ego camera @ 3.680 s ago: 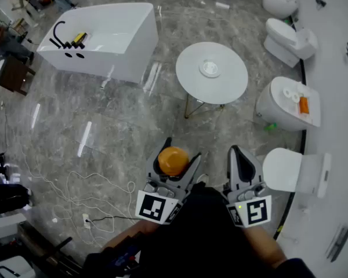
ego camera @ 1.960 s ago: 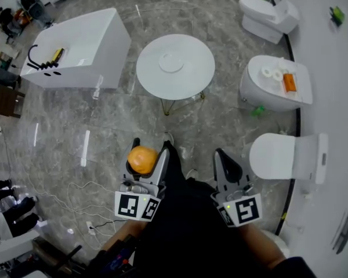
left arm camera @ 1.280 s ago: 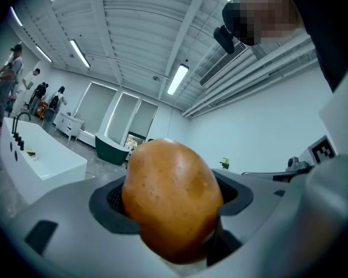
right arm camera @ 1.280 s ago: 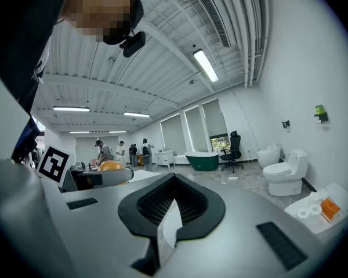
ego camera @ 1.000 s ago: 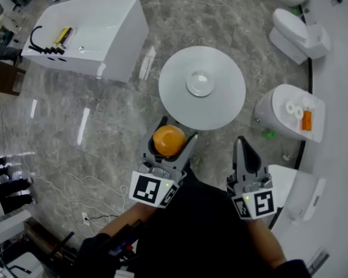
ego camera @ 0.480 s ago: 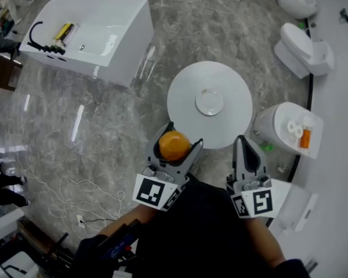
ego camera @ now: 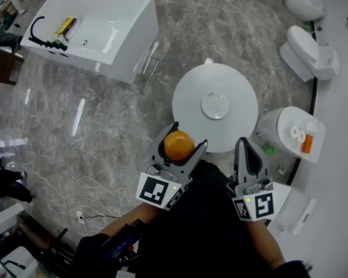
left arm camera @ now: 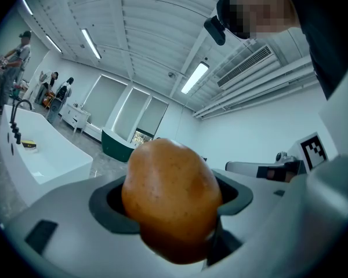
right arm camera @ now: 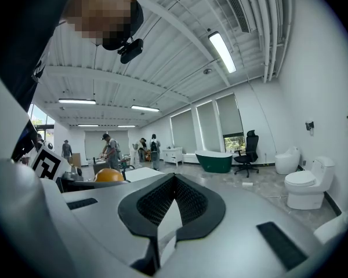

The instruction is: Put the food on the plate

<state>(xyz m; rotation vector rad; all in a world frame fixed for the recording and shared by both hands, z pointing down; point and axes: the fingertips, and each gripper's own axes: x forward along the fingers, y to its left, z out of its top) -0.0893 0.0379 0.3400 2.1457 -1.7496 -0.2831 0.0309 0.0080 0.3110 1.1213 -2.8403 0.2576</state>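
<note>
You are closing in on the round bench [ego camera: 191, 97], its plate [ego camera: 215, 105] now nearer than a moment ago, carrying what looks like an orange [ego camera: 178, 146] clamped in your left hand-held gripper [ego camera: 187, 136], your right hand-held gripper [ego camera: 242, 142] pressed together, empty.

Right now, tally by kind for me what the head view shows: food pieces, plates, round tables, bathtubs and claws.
food piece: 1
plate: 1
round table: 1
bathtub: 1
claws: 2, the left claw shut on the food piece, the right claw shut and empty
Total: 6
</note>
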